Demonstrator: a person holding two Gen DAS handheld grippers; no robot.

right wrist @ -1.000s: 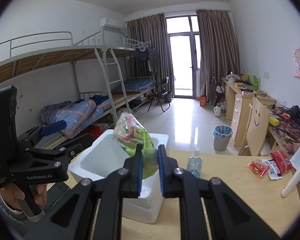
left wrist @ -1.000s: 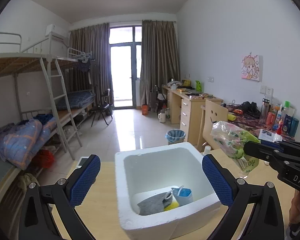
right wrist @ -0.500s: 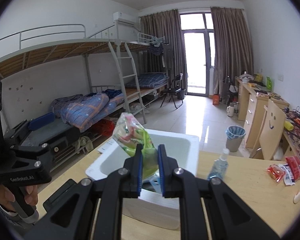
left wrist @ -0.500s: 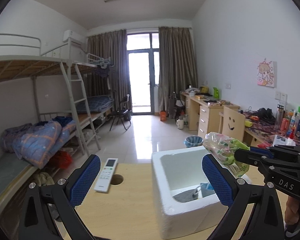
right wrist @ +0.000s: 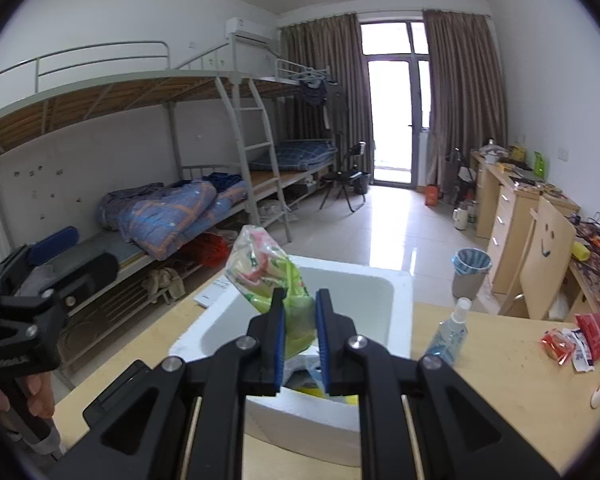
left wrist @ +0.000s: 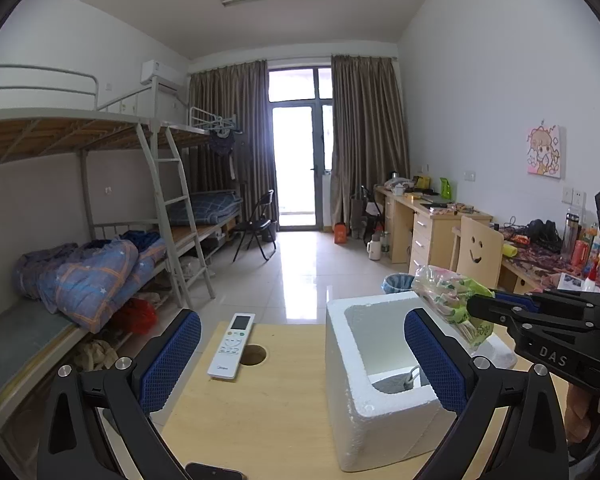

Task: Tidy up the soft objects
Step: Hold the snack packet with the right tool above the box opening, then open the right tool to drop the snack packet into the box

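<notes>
My right gripper (right wrist: 299,309) is shut on a green and pink plastic snack bag (right wrist: 266,270), held above the open white foam box (right wrist: 396,294). The left wrist view shows the same bag (left wrist: 448,300) over the box's (left wrist: 352,364) right rim, pinched by the right gripper (left wrist: 474,304). A grey cloth (left wrist: 392,385) lies at the box's bottom, with yellow and blue items partly hidden. My left gripper (left wrist: 302,360) stands open, nothing between its blue pads, left of the box over the wooden table (left wrist: 276,408).
A white remote control (left wrist: 233,345) lies beside a round cable hole (left wrist: 253,354). A spray bottle (right wrist: 450,330) stands right of the box, with red snack packets (right wrist: 572,340) further right. A dark phone (left wrist: 214,472) lies at the table's near edge. Beyond are a bunk bed, a bin and desks.
The left gripper has swung to the left, so the box has slid to the right of its view and the remote has come into sight. The right gripper has carried the bag further over the box.
</notes>
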